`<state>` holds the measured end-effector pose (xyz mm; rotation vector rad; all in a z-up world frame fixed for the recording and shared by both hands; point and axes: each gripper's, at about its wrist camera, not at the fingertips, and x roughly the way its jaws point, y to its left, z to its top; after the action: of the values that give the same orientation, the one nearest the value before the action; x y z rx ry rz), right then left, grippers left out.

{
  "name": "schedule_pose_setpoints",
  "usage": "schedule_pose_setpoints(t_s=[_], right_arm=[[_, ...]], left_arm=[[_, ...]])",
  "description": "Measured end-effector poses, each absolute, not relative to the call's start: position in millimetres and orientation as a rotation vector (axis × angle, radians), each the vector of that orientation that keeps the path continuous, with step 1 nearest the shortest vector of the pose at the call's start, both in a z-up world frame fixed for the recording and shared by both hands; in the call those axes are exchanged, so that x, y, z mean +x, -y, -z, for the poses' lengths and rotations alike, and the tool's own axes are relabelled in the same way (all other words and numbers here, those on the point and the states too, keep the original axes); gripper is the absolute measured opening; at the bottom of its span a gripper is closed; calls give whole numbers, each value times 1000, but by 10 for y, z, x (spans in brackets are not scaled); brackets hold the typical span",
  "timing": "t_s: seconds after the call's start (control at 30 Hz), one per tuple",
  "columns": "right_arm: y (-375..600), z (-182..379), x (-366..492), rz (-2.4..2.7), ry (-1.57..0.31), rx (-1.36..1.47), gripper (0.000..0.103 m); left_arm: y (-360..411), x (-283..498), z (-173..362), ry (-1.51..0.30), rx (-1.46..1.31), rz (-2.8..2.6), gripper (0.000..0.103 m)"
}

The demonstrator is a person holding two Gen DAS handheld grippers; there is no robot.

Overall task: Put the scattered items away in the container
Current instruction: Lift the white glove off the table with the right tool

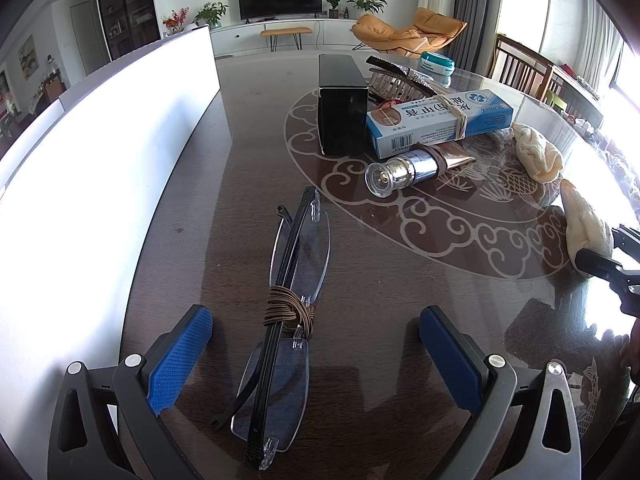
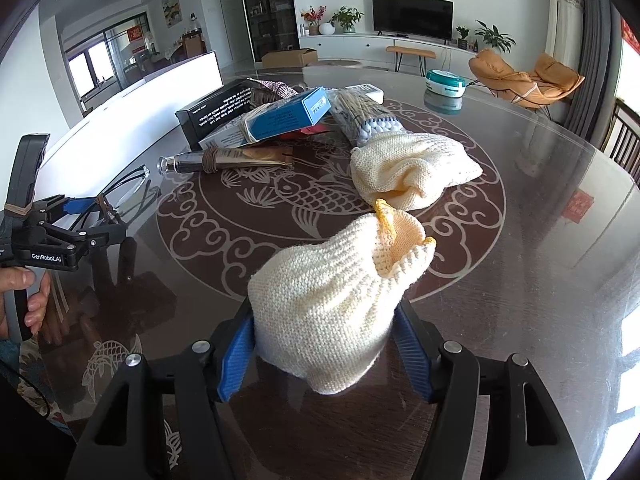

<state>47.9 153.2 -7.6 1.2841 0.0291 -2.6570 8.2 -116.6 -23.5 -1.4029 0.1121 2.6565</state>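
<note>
Right wrist view: the right gripper [image 2: 324, 344] straddles a cream knitted glove [image 2: 320, 300], pads just beside it, seemingly not pressing. The left gripper [image 1: 316, 356], wide, flanks folded rimless glasses [image 1: 280, 320]. Both look poised for picking; next, close, then carry to the white container [image 1: 100, 168] at left.

On the desk [image 1: 248, 160], the glasses [image 1: 280, 320] lie at 6 o'clock, between the left gripper's fingers [image 1: 180, 354]. The black box [image 1: 342, 116], carton [image 1: 440, 120] and tube [image 1: 416, 170] cluster at 1 o'clock. A rolled glove [image 1: 538, 152] lies at 3 o'clock.

Folded glasses [image 1: 286, 320], bound with a brown cord [image 1: 289, 309], are seen lying on the surface [image 1: 400, 300] between the wide-spread blue pads [image 1: 180, 354] of the left hand-held gripper [image 1: 316, 356], untouched.
</note>
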Motion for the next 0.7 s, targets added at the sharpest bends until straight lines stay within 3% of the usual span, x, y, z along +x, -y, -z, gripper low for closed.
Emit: schedule_pose_setpoints(t_s=[0.7], right_arm=[[-1407,122,462,2652,-137,1311,75]], left_arm=[[1166,93,243,-112,-1403,-2658,103]])
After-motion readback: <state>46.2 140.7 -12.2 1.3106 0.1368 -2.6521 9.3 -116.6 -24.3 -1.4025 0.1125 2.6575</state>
